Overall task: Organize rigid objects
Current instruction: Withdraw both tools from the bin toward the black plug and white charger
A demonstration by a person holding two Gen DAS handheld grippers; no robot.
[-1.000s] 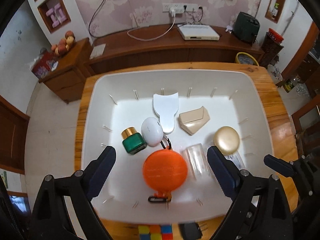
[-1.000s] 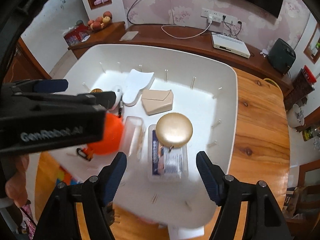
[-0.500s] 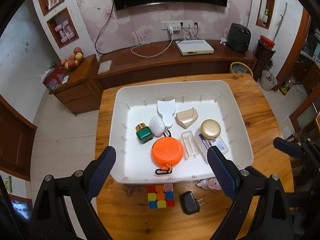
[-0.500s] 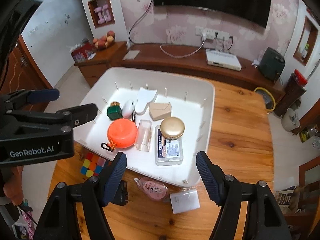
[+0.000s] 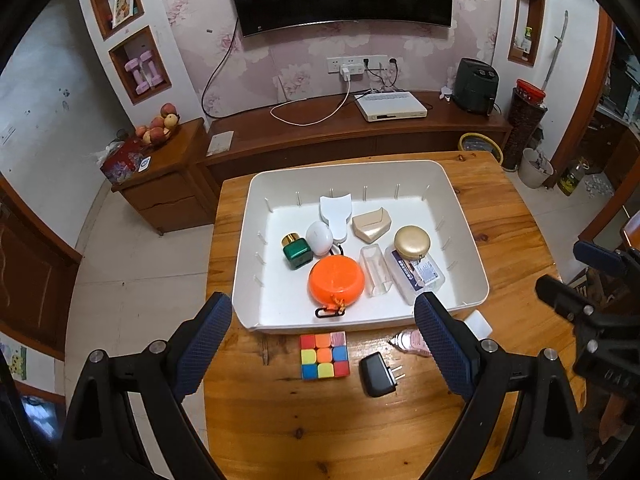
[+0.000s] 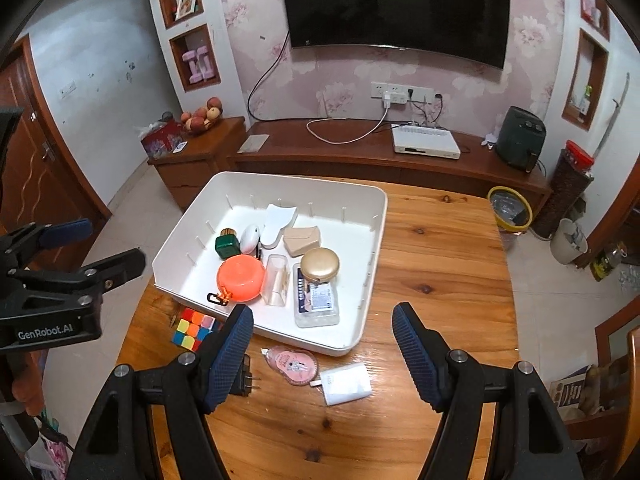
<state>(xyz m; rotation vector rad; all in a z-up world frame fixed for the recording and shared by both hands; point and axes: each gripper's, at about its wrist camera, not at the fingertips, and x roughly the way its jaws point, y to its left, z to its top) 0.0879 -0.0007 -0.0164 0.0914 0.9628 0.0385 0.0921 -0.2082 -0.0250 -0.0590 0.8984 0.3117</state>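
Now I've lifted both claws, left claw [image 5: 323, 332] wide and right claw [image 6: 322, 349] half-open, both empty, back from the tray [image 5: 472, 258], exposing the cube [image 5: 324, 355] below them to sort.

Both wrist views high over the table [image 5: 280, 420], angled down, sharing the tray [image 5: 472, 264]

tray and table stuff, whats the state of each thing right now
left gripper: open, empty
right gripper: open, empty
tray: on table, holding items
orange case: in tray, closed
gold compact: closed, atop clear box
green bottle: capped, in tray
puzzle cube: on table, scrambled
black charger: unplugged, on table
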